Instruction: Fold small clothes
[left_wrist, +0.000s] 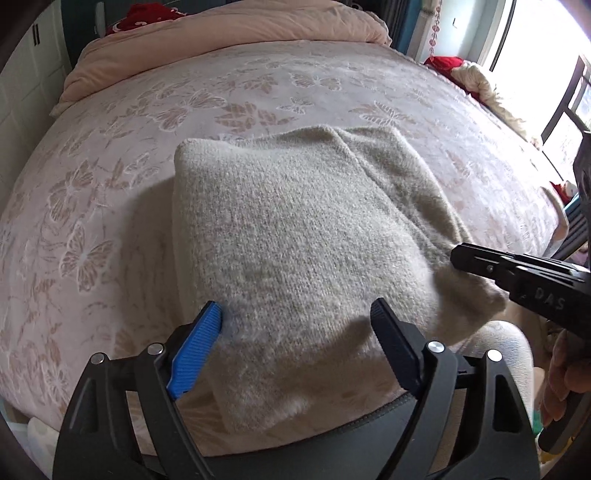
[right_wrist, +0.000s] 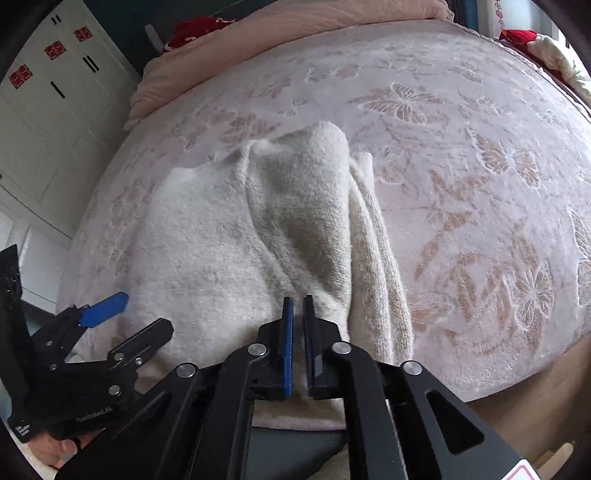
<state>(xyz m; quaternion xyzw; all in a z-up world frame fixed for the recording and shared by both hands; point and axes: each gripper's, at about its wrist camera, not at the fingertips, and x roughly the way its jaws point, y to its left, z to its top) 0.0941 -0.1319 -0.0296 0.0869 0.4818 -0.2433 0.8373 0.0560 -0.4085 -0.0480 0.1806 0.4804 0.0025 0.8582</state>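
A beige knit sweater (left_wrist: 295, 229) lies partly folded on the pink butterfly-patterned bed (left_wrist: 110, 155). My left gripper (left_wrist: 295, 314) is open, its fingers spread over the sweater's near edge without holding it. It also shows at the left of the right wrist view (right_wrist: 144, 314). My right gripper (right_wrist: 298, 295) is shut on the sweater's near right corner (right_wrist: 332, 295), and the cloth (right_wrist: 303, 206) rises in a ridge ahead of it. In the left wrist view the right gripper (left_wrist: 458, 254) pinches that corner from the right.
A peach duvet (left_wrist: 221, 29) is bunched at the head of the bed. Red items (left_wrist: 147, 14) lie near it. White wardrobe doors (right_wrist: 55, 110) stand at the left. A bright window (left_wrist: 546, 55) is at the right, with clothes (left_wrist: 476, 81) piled on the sill.
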